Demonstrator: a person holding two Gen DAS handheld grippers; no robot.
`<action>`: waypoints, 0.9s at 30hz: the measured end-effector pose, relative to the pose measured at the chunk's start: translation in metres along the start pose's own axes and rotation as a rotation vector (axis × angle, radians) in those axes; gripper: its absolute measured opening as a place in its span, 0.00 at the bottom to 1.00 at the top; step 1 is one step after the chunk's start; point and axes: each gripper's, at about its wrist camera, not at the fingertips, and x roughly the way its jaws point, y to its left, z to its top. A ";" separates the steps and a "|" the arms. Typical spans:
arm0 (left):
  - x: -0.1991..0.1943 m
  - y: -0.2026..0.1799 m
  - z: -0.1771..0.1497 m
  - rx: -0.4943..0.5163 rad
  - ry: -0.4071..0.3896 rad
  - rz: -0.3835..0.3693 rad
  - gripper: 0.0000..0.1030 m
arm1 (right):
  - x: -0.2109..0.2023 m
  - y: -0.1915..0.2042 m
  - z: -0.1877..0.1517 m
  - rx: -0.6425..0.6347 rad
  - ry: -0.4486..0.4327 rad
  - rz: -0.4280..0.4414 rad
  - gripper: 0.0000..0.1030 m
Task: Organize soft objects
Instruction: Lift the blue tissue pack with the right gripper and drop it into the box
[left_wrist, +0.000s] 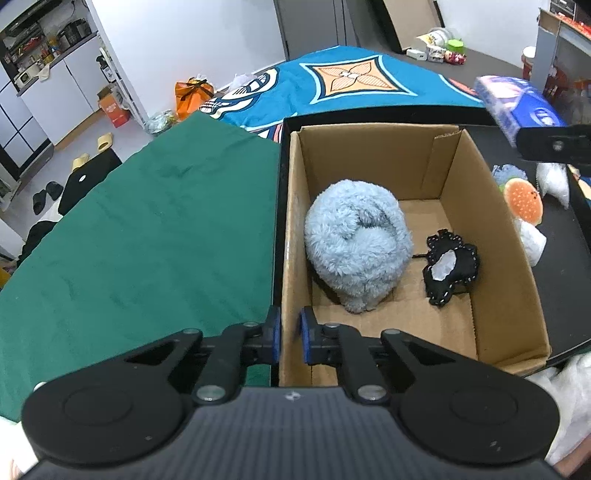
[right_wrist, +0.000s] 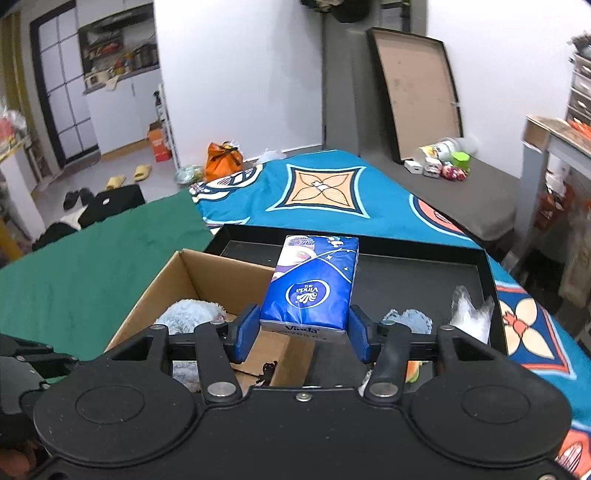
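Note:
A cardboard box (left_wrist: 491, 229) stands on a black tray (right_wrist: 406, 273). Inside it lie a fluffy light-blue plush (left_wrist: 356, 245) and a black frilly cloth piece (left_wrist: 450, 267). My left gripper (left_wrist: 290, 338) is shut on the box's left wall near its front corner. My right gripper (right_wrist: 303, 334) is shut on a blue Vinda tissue pack (right_wrist: 312, 288) and holds it above the box's right wall; the pack also shows in the left wrist view (left_wrist: 517, 103). The plush shows in the right wrist view (right_wrist: 192, 314).
On the tray right of the box lie an orange burger-like toy (left_wrist: 524, 201), white soft pieces (left_wrist: 532, 240) (right_wrist: 471, 314) and a pale blue item (right_wrist: 410, 319). A green cloth (left_wrist: 140, 240) lies left of the box, a blue patterned blanket (right_wrist: 325, 192) behind.

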 end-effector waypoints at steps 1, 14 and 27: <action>-0.001 0.000 0.000 -0.002 -0.004 -0.004 0.09 | 0.002 0.001 0.001 -0.009 0.004 0.001 0.49; -0.004 0.001 0.000 0.005 -0.016 -0.002 0.09 | 0.011 0.017 0.002 -0.163 0.083 0.061 0.76; -0.013 -0.010 0.000 0.058 -0.038 0.075 0.16 | 0.001 -0.047 -0.003 -0.186 0.122 0.026 0.79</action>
